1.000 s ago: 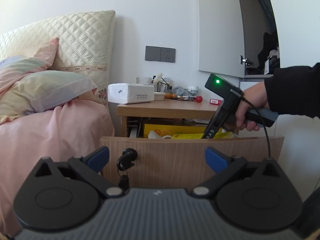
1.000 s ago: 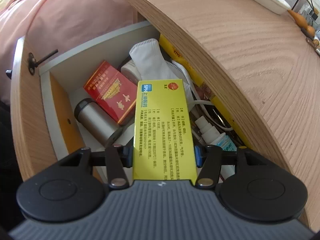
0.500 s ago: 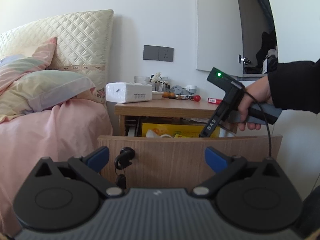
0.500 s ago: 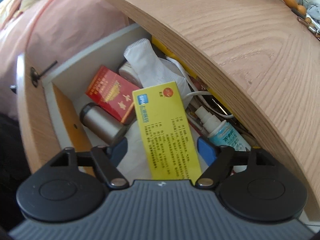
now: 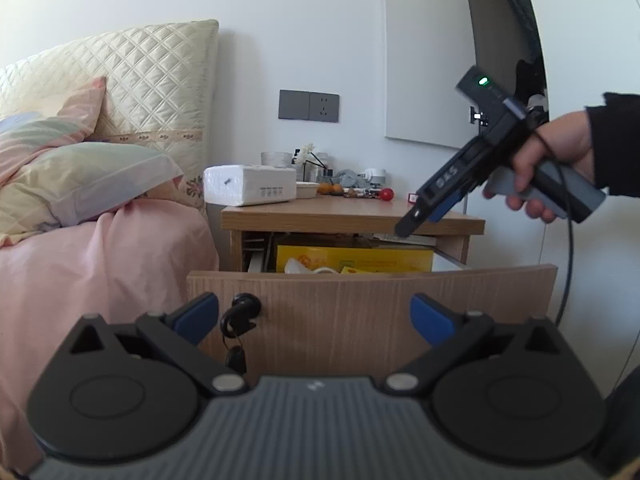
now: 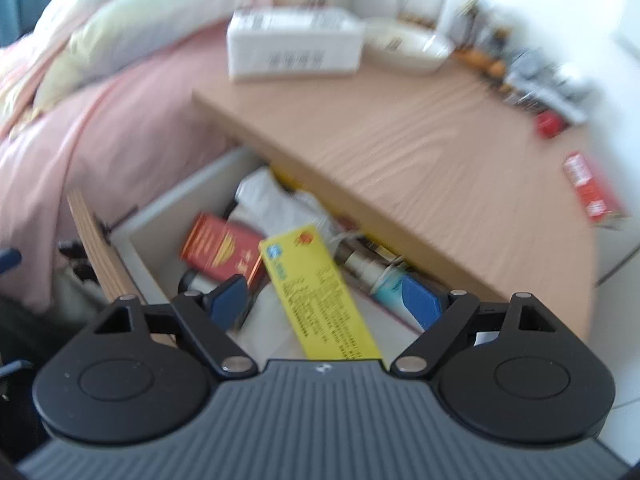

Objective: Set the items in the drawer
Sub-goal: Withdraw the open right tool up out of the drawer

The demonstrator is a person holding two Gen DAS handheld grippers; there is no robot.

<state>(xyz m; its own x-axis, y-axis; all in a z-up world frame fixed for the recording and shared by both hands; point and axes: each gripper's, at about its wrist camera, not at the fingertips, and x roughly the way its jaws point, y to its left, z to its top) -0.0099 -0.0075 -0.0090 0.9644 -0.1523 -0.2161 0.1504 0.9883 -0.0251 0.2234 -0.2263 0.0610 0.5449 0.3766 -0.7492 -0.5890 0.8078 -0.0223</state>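
The nightstand drawer [image 5: 372, 304] is pulled open. In the right wrist view the yellow box [image 6: 320, 296] lies loose in the drawer [image 6: 160, 216] among a red box [image 6: 220, 246], a metal cylinder, white cloth and a small bottle. My right gripper [image 6: 326, 306] is open and empty, raised above the drawer; it also shows in the left wrist view [image 5: 416, 216], over the nightstand's front right edge. My left gripper [image 5: 314, 316] is open and empty, facing the drawer front near its key [image 5: 240, 312].
The nightstand top [image 6: 440, 152] carries a white tissue pack [image 6: 294, 42], a white dish [image 6: 408, 46], a red ball [image 5: 386, 194], a small red box [image 6: 592, 190] and clutter at the back. A pink-covered bed [image 5: 100, 264] with pillows is at the left.
My right gripper opened and let go of the yellow box, which now lies in the drawer. It then rose up and back from the drawer. My left gripper stayed nearly still.
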